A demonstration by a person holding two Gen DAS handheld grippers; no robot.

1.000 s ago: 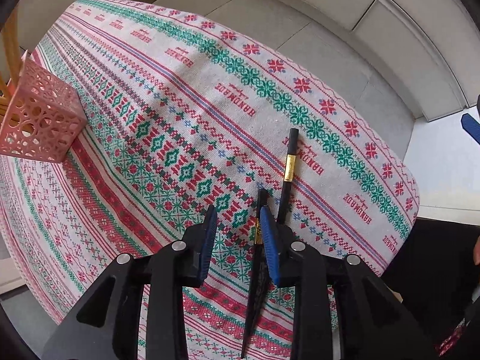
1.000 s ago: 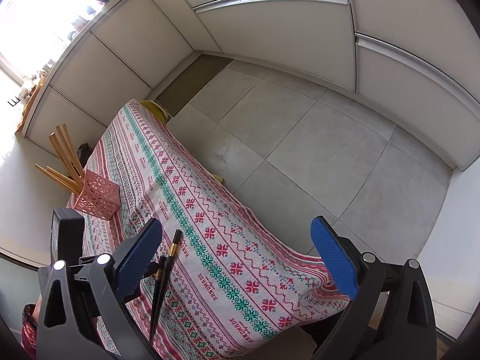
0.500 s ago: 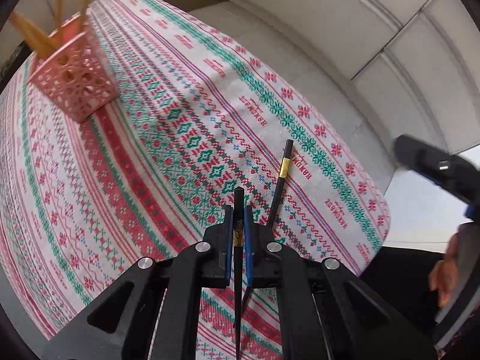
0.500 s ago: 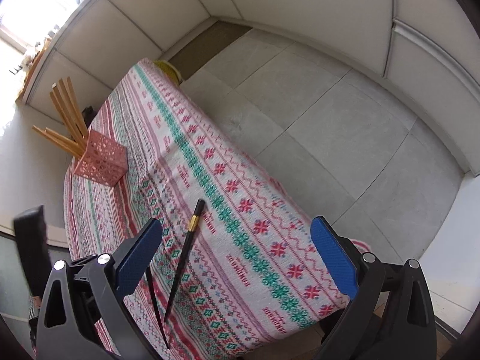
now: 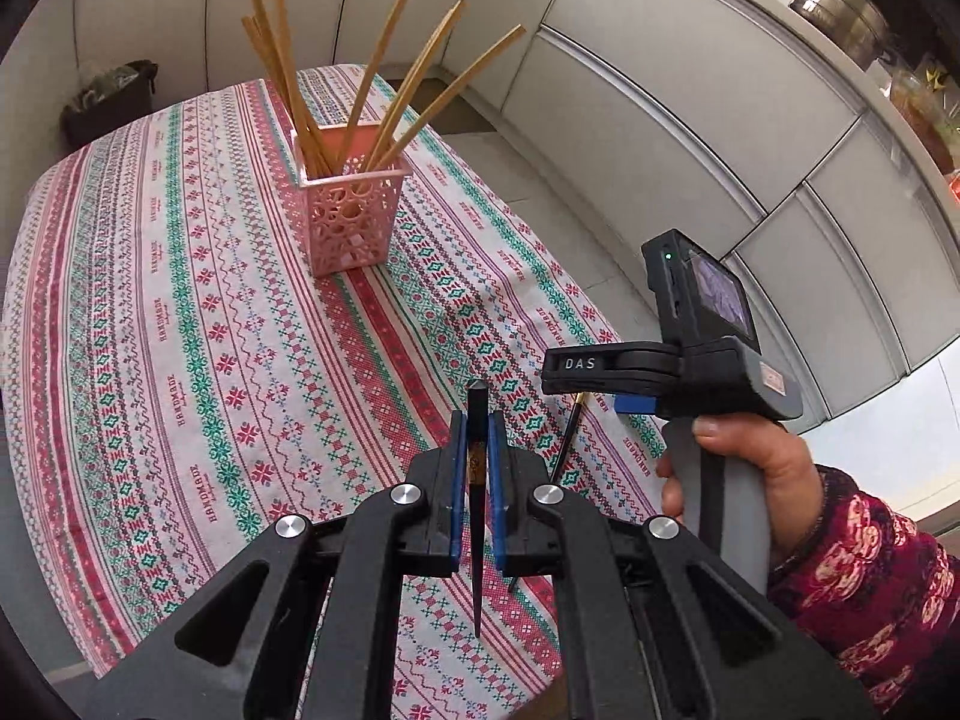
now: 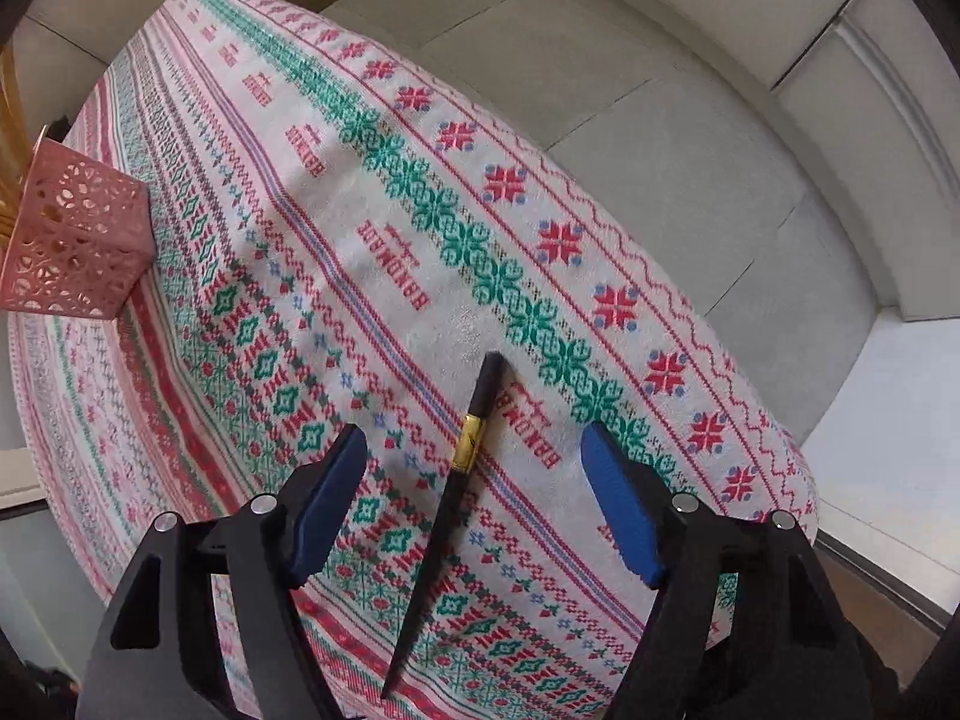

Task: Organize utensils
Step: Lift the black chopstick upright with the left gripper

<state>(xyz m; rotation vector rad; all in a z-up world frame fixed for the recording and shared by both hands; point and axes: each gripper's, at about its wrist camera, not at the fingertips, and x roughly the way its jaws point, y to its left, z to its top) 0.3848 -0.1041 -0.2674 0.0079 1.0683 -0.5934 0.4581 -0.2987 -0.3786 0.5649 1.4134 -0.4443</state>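
Note:
My left gripper (image 5: 477,420) is shut on a black chopstick (image 5: 477,540) and holds it above the patterned tablecloth (image 5: 180,300), its thick end pointing forward. A second black chopstick with a gold band (image 6: 462,450) lies on the cloth; my right gripper (image 6: 474,456) is open with its blue pads to either side of it, above it. In the left wrist view that chopstick (image 5: 567,438) shows partly under the right gripper (image 5: 624,387). A pink lattice holder (image 5: 351,216) with several wooden chopsticks (image 5: 384,90) stands farther back on the table.
The holder also shows at the left edge of the right wrist view (image 6: 75,240). The table's right edge (image 6: 750,360) drops to a grey tiled floor (image 6: 690,150). A dark bin (image 5: 108,99) stands beyond the far left corner. White cabinets line the wall.
My left gripper closed on the black chopstick, lifted it and swung toward the holder. My right gripper came down over the chopstick still on the cloth.

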